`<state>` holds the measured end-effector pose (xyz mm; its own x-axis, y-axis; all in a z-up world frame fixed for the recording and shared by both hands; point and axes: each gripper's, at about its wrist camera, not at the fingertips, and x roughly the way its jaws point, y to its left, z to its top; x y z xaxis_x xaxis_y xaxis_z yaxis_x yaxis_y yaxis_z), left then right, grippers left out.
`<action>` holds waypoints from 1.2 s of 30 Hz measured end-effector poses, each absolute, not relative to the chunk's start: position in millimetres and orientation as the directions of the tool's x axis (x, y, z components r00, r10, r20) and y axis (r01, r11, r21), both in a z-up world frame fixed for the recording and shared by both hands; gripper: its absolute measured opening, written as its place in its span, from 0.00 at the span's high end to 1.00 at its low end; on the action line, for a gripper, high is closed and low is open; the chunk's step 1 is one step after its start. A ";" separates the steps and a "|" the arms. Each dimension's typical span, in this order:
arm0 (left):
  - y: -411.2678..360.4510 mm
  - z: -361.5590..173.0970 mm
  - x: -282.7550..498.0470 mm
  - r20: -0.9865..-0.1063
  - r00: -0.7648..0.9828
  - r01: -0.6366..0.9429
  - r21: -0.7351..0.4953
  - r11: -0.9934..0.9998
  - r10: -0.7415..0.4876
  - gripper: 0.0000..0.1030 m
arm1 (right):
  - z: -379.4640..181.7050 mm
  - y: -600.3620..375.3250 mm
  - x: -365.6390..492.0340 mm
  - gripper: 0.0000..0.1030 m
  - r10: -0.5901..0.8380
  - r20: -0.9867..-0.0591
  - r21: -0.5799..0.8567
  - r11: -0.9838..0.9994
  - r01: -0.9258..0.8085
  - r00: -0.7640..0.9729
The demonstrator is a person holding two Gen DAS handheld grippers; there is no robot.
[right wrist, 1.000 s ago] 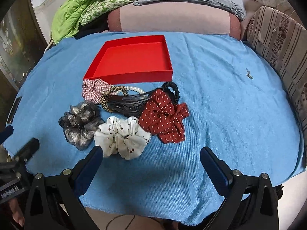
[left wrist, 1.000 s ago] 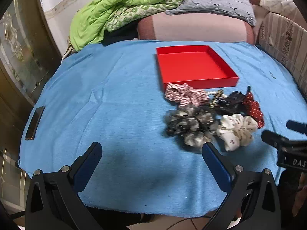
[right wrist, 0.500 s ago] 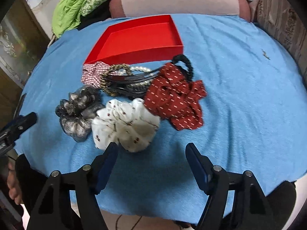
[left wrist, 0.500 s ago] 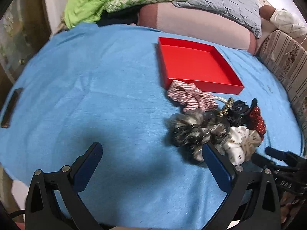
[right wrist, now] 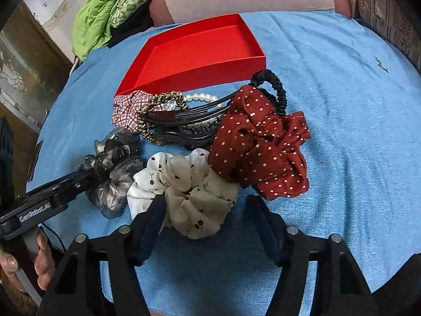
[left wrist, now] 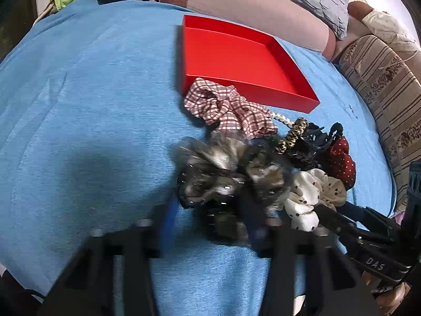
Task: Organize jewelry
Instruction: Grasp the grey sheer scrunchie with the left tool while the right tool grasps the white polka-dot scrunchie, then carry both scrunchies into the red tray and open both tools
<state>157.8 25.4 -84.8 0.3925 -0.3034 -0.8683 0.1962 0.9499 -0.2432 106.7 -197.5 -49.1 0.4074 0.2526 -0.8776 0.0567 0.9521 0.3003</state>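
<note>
A pile of hair accessories lies on the blue cloth in front of an empty red tray [left wrist: 236, 52] [right wrist: 200, 52]. My left gripper [left wrist: 209, 210] [right wrist: 89, 171] points down, its jaws closing and pinching the grey shiny scrunchie [left wrist: 226, 168] [right wrist: 118, 184]. My right gripper [right wrist: 208, 210] is closing around the white cherry-print scrunchie [right wrist: 189, 189] [left wrist: 313, 189]. Its left pad touches the fabric and its right pad stands apart. Beside it are a red polka-dot scrunchie [right wrist: 263, 152], a checked scrunchie [left wrist: 226, 105], a black hair claw [right wrist: 184, 118], a leopard tie and pearls.
The blue cloth [right wrist: 342, 105] covers a round table. A striped sofa [left wrist: 381, 84], pink and grey cushions and a green blanket [right wrist: 105, 8] lie beyond it. A dark phone [right wrist: 35, 158] rests at the cloth's left edge. A person's hand [right wrist: 39, 258] holds the left gripper's handle.
Both grippers have come down onto the pile. The left jaws went from wide apart to narrow around the grey scrunchie. The right jaws narrowed around the white scrunchie.
</note>
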 end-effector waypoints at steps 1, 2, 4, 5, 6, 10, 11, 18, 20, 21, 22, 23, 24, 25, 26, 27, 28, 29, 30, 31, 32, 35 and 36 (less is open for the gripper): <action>23.7 -84.1 157.4 -0.869 0.388 0.200 -0.246 0.948 -0.307 0.83 | -49.3 -196.7 106.5 0.44 0.253 -0.877 0.300 0.952 0.054 0.408; 22.3 -82.5 155.9 -0.869 0.391 0.202 -0.242 0.949 -0.305 0.84 | -49.9 -196.4 107.0 0.48 0.254 -0.878 0.300 0.953 0.052 0.406; 20.3 -77.5 151.1 -0.867 0.405 0.206 -0.224 0.953 -0.291 0.88 | -50.6 -195.3 108.2 0.65 0.262 -0.877 0.307 0.950 0.049 0.403; 19.9 -74.7 148.4 -0.865 0.409 0.210 -0.221 0.952 -0.291 0.89 | -51.0 -196.1 107.6 0.69 0.270 -0.876 0.315 0.948 0.050 0.400; 19.8 -71.7 145.9 -0.863 0.413 0.213 -0.220 0.952 -0.292 0.90 | -51.2 -197.2 106.5 0.75 0.282 -0.873 0.329 0.943 0.052 0.399; 25.2 -59.6 133.7 -0.854 0.428 0.221 -0.218 0.950 -0.296 0.91 | -48.1 -200.8 100.9 0.85 0.318 -0.855 0.369 0.928 0.052 0.410; 27.8 -55.7 130.2 -0.850 0.433 0.221 -0.221 0.950 -0.299 0.91 | -46.0 -201.1 99.4 0.85 0.326 -0.850 0.378 0.925 0.047 0.413; 45.2 -32.4 115.0 -0.829 0.470 0.212 -0.225 0.951 -0.301 0.91 | -24.1 -196.0 85.7 0.87 0.386 -0.812 0.420 0.907 -0.021 0.438; 47.8 -24.8 112.6 -0.820 0.483 0.213 -0.229 0.950 -0.306 0.91 | -17.0 -193.6 81.1 0.87 0.406 -0.800 0.433 0.900 -0.042 0.442; 48.4 -19.5 112.2 -0.814 0.492 0.213 -0.230 0.949 -0.308 0.91 | -13.8 -192.8 79.8 0.87 0.413 -0.795 0.438 0.898 -0.050 0.444; 49.1 -15.5 111.6 -0.809 0.498 0.214 -0.232 0.949 -0.311 0.91 | -10.3 -192.3 79.2 0.87 0.422 -0.790 0.445 0.894 -0.058 0.445; 49.4 -9.3 112.0 -0.802 0.508 0.218 -0.234 0.947 -0.315 0.91 | -7.1 -192.1 78.6 0.87 0.432 -0.784 0.453 0.889 -0.064 0.447; 49.6 -5.0 112.5 -0.796 0.515 0.221 -0.235 0.946 -0.318 0.91 | -2.4 -192.2 78.4 0.87 0.440 -0.776 0.461 0.885 -0.071 0.452; 48.9 0.4 113.9 -0.789 0.524 0.227 -0.234 0.945 -0.321 0.91 | 1.5 -193.5 77.4 0.87 0.445 -0.770 0.465 0.882 -0.075 0.457; 47.7 5.7 116.1 -0.782 0.534 0.233 -0.231 0.945 -0.323 0.91 | 5.4 -194.2 77.5 0.87 0.449 -0.764 0.469 0.879 -0.079 0.462; 47.1 9.3 118.3 -0.776 0.541 0.239 -0.227 0.944 -0.324 0.91 | 9.7 -195.3 79.7 0.87 0.454 -0.758 0.474 0.877 -0.082 0.468; 46.3 13.6 121.5 -0.771 0.548 0.243 -0.224 0.944 -0.324 0.91 | 15.5 -196.8 82.3 0.87 0.458 -0.751 0.478 0.874 -0.087 0.476; 44.9 18.1 125.9 -0.766 0.555 0.247 -0.220 0.944 -0.324 0.91 | 20.1 -198.1 85.7 0.87 0.458 -0.746 0.478 0.874 -0.090 0.484; 43.1 22.3 131.2 -0.763 0.559 0.252 -0.218 0.943 -0.325 0.91 | 24.1 -198.5 90.5 0.87 0.456 -0.742 0.476 0.874 -0.091 0.491; 40.7 26.8 137.4 -0.758 0.564 0.259 -0.214 0.942 -0.327 0.91 | 29.0 -201.2 97.0 0.87 0.451 -0.738 0.474 0.876 -0.091 0.502; 38.9 30.2 142.2 -0.754 0.570 0.266 -0.207 0.942 -0.326 0.91 | 32.4 -203.9 101.5 0.87 0.447 -0.735 0.472 0.877 -0.089 0.510; 32.0 39.7 159.4 -0.740 0.598 0.281 -0.165 0.946 -0.306 0.91 | 42.0 -211.9 121.0 0.87 0.431 -0.727 0.465 0.882 -0.078 0.534; 29.0 42.3 167.3 -0.737 0.607 0.283 -0.152 0.947 -0.299 0.91 | 44.7 -214.5 128.4 0.87 0.421 -0.728 0.458 0.886 -0.072 0.542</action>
